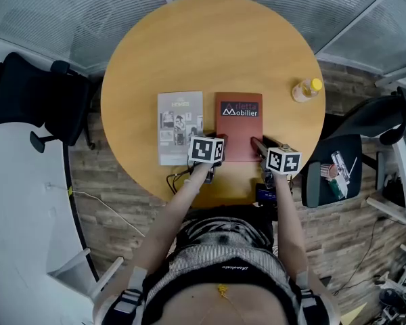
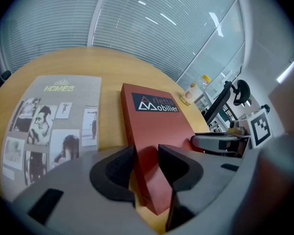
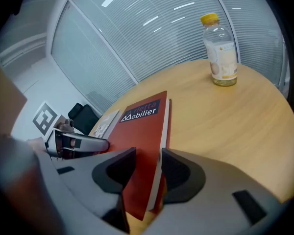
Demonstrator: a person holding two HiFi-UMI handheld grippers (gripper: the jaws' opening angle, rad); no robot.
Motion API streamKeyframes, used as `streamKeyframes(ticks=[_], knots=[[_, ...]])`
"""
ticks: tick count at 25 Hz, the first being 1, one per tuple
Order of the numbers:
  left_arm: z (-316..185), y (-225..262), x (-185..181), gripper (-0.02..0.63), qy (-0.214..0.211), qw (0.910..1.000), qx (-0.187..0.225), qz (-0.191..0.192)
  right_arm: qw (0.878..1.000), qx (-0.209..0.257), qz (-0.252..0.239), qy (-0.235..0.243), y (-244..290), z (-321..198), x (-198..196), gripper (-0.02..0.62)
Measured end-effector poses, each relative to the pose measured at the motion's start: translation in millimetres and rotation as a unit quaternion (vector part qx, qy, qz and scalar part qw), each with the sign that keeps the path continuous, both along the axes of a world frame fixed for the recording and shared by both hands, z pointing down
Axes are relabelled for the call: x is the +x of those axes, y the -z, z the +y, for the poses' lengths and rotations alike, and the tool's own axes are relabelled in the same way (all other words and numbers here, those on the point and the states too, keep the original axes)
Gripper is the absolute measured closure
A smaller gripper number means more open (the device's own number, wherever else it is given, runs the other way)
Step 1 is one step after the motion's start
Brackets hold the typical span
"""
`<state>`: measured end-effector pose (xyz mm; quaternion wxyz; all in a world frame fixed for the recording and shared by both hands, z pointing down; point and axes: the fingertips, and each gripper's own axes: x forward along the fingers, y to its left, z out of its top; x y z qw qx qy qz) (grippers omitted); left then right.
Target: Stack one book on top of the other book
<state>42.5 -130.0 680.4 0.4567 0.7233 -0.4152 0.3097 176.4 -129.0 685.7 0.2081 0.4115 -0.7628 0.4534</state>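
A red book [image 1: 238, 128] titled "Mobilier" lies on the round wooden table [image 1: 189, 46], just right of a grey "HOMES" book [image 1: 180, 124]. My left gripper [image 1: 215, 156] is at the red book's near left corner. In the left gripper view, the left gripper [image 2: 146, 153] is shut on that corner of the red book [image 2: 154, 119], one pad on the spine side and one on the cover. My right gripper [image 1: 257, 146] is at the near right corner. In the right gripper view, the right gripper [image 3: 148, 163] has its pads shut on the red book [image 3: 144, 131] at its page edge.
A plastic bottle with a yellow cap [image 1: 306, 89] stands at the table's right side, apart from the books. A black chair [image 1: 27, 97] is left of the table. Another chair [image 1: 338, 168] with small items on its seat is at the right.
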Motion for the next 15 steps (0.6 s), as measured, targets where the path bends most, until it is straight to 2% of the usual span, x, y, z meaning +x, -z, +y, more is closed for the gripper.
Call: streamKeyframes(ticks=[5, 15], knots=[[-0.2, 0.3, 0.1, 0.448, -0.002, 1.0000, 0.007, -0.004, 1.000, -0.011, -0.021, -0.021, -1.9, 1.6, 1.5, 0.423], [0.1, 0.6, -0.1, 0.449, -0.003, 0.9999, 0.013, -0.009, 1.000, -0.009, -0.007, -0.020, 0.7, 1.0, 0.7, 0.440]])
